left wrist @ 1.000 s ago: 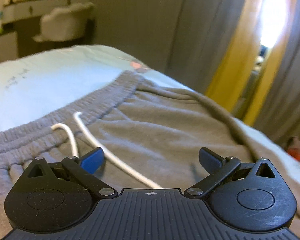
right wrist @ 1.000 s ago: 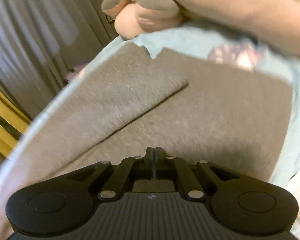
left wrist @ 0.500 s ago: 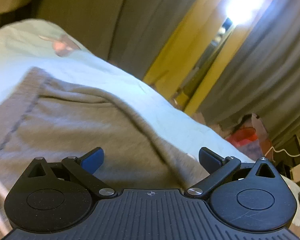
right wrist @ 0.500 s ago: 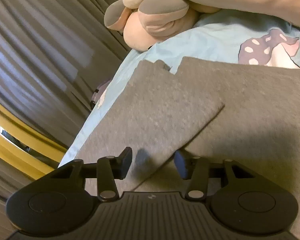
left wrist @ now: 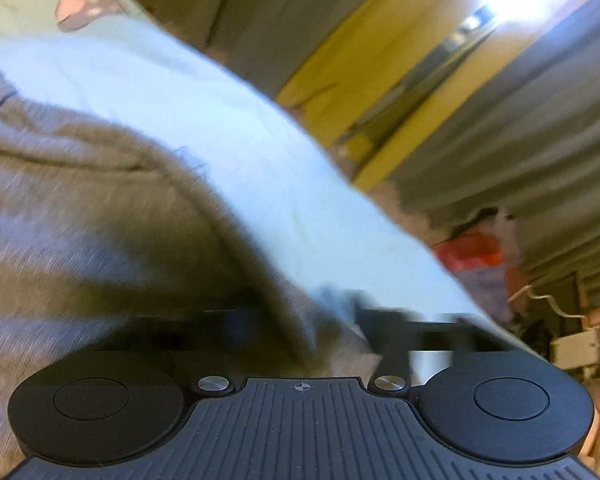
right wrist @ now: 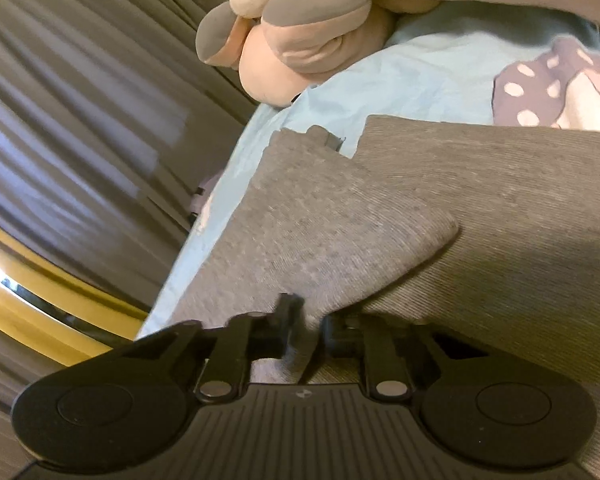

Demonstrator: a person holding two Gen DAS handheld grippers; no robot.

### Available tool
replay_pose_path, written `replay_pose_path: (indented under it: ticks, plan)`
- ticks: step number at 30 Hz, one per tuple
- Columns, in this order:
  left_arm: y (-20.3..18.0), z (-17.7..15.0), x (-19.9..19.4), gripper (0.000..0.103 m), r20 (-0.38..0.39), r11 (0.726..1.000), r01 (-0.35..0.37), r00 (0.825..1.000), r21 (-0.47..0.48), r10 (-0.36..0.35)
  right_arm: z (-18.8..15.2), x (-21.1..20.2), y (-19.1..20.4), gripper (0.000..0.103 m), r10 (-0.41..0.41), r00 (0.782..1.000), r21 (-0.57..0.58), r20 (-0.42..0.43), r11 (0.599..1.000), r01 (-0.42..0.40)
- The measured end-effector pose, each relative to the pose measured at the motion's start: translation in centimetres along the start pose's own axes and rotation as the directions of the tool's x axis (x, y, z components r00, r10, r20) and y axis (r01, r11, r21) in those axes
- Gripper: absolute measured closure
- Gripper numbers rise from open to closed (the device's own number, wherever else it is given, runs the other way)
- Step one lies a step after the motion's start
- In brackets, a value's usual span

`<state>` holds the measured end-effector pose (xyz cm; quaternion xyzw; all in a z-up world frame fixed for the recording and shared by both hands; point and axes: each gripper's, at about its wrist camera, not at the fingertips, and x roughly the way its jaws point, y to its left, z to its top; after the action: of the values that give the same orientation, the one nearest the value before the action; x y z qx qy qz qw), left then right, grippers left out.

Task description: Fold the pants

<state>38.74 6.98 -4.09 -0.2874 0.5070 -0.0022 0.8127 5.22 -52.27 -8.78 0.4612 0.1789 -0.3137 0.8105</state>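
Grey curtains [right wrist: 80,128] hang behind a bed [left wrist: 260,168] with a light-blue sheet, a plush toy [right wrist: 308,40] at the right view's upper centre. Grey pants [right wrist: 380,232] fill both lower frames. The right gripper [right wrist: 306,334] pinches a leg's folded edge; the left gripper [left wrist: 300,320] is blurred over the fabric's edge, its opening unclear.

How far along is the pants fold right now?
Done: one leg of the grey pants already lies over the other on the blue sheet. In hand: the right gripper is closing on the folded edge; the left gripper, blurred, straddles the pants' side edge, its grip unclear. Left: folding the pants lengthwise; no such fold shows yet.
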Motion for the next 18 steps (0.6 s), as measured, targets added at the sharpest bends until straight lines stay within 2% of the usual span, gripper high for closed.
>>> replay_pose_path:
  ticks: [1,3,6,8,10,12,14,15,18]
  plan:
    - [0.5,-0.1,-0.3,0.096,-0.007,0.999,0.012,1.0,-0.042,-0.012,0.2,-0.1,0.3,0.098,-0.012,1.0,-0.002,-0.01,1.0,0.012]
    - [1.3,-0.7,-2.6,0.096,0.037,0.993,0.078,0.997,-0.087,-0.074,1.0,-1.2,1.1,0.098,0.002,1.0,-0.016,0.0,1.0,-0.002]
    - [1.5,-2.6,-8.6,0.096,0.119,0.988,0.155,0.981,0.017,-0.156,2.8,-4.5,2.4,0.098,0.089,0.995,-0.073,0.037,0.994,-0.086]
    - [2.4,-4.9,-13.3,0.096,0.163,0.977,0.2,0.964,0.074,-0.21,4.1,-7.4,2.9,0.098,0.115,0.99,-0.113,0.077,0.988,-0.106]
    - [4.3,-8.0,-17.5,0.096,0.18,0.965,0.248,0.949,0.082,-0.259,4.9,-10.1,2.5,0.098,0.123,0.987,-0.139,0.101,0.984,-0.108]
    - [6.9,-11.4,-20.2,0.096,0.167,0.959,0.275,0.945,0.062,-0.282,5.3,-12.8,1.4,0.098,0.131,0.985,-0.161,0.115,0.981,-0.112]
    - [9.5,-15.2,-21.1,0.095,0.145,0.965,0.26,0.954,0.026,-0.261,5.0,-14.6,-0.4,0.098,0.112,0.987,-0.171,0.113,0.981,-0.092]
    - [10.5,-16.9,-20.8,0.095,0.118,0.975,0.223,0.968,0.012,-0.223,4.7,-15.1,-1.5,0.098,0.095,0.99,-0.166,0.105,0.983,-0.077]
    - [13.4,-20.7,-19.2,0.096,0.039,0.987,0.149,0.988,-0.061,-0.146,3.4,-14.6,-5.2,0.098,0.0,0.999,-0.106,0.042,0.994,0.004]
